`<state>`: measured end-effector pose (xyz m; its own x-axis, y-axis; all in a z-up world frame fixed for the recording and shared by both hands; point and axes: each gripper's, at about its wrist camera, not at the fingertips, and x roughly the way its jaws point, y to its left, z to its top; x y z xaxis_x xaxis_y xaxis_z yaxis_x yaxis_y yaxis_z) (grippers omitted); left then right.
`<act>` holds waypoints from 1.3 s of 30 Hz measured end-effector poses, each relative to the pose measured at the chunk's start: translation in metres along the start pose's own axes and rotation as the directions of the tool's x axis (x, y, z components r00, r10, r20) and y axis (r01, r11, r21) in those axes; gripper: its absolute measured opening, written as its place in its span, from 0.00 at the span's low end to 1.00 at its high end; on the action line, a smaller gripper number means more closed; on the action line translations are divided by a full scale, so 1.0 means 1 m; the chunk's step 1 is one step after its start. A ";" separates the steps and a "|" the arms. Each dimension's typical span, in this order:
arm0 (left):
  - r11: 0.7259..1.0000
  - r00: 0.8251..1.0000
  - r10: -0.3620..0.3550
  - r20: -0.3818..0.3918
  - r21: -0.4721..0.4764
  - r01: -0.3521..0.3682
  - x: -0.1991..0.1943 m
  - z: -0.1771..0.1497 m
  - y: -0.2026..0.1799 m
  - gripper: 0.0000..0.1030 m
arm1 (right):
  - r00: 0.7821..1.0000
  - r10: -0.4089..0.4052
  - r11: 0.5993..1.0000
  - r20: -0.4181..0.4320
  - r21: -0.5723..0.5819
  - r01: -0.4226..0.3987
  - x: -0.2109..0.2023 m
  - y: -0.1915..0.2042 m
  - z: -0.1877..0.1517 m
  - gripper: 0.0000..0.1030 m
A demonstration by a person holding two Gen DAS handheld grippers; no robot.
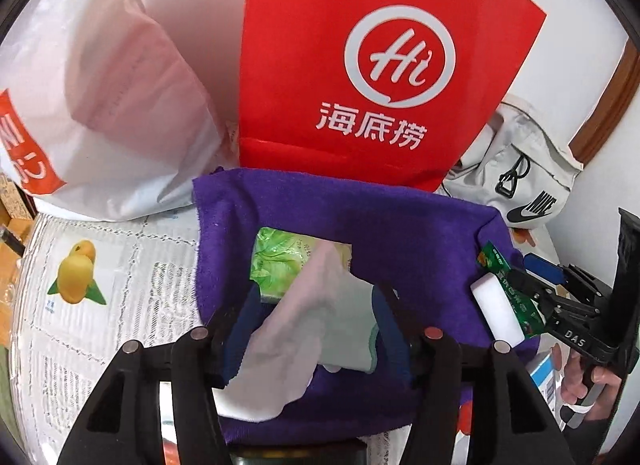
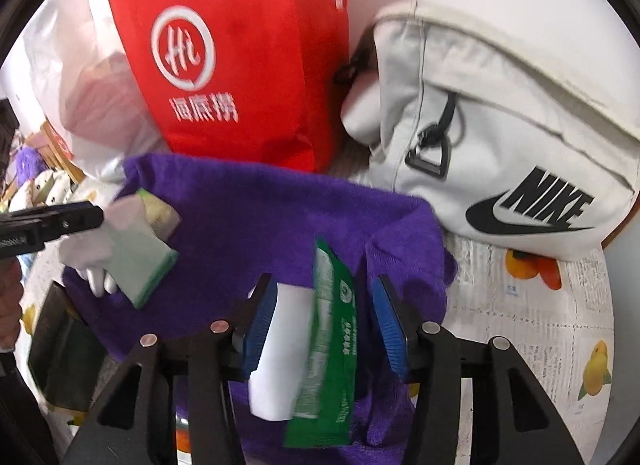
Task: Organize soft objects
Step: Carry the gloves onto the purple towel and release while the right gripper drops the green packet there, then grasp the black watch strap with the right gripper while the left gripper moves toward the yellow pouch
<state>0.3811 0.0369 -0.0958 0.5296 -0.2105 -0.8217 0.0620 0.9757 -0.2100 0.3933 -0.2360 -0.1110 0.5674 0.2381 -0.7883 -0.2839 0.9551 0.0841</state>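
A purple towel (image 1: 400, 233) (image 2: 248, 205) lies spread on the table with small items on it. My left gripper (image 1: 314, 297) is open over a pale cloth (image 1: 288, 329) and a pale green sponge (image 1: 352, 329), which lie between its blue pads without being pressed. A green tissue packet (image 1: 276, 261) sits just beyond them. My right gripper (image 2: 324, 285) is open too, with a white sponge block (image 2: 280, 345) and a green packet (image 2: 332, 325) lying between its pads on the towel's right side. A gap shows beside the right pad.
A red bag (image 1: 360, 65) stands upright right behind the towel, with a white plastic bag (image 1: 100, 85) to its left. A white Nike bag (image 2: 500, 145) lies at the back right. The tablecloth (image 1: 100, 285) has newspaper print and fruit pictures. A person's hand (image 1: 588, 381) holds the right gripper.
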 end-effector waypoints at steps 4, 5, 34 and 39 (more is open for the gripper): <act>1.000 1.000 0.002 0.015 -0.016 -0.002 -0.017 -0.005 0.003 0.54 | 1.000 -0.006 1.000 0.024 0.010 0.006 -0.017 0.005 -0.001 0.50; 1.000 1.000 0.006 0.022 -0.022 -0.005 -0.020 -0.006 0.004 0.54 | 0.999 -0.014 1.000 0.034 0.017 0.014 -0.024 0.007 -0.003 0.50; 0.997 0.996 -0.066 0.056 -0.025 0.067 -0.127 -0.155 0.005 0.54 | 0.993 0.110 0.993 -0.041 -0.045 -0.112 -0.113 0.115 -0.174 0.48; 0.998 0.996 -0.067 0.051 -0.013 0.067 -0.128 -0.174 0.009 0.54 | 0.995 -0.015 0.982 -0.101 -0.188 -0.004 -0.091 0.134 -0.172 0.34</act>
<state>0.1664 0.0620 -0.0848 0.5665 -0.2717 -0.7780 0.0865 0.9585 -0.2717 0.1707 -0.1595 -0.1324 0.4905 0.2048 -0.8470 -0.4267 0.9040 -0.0285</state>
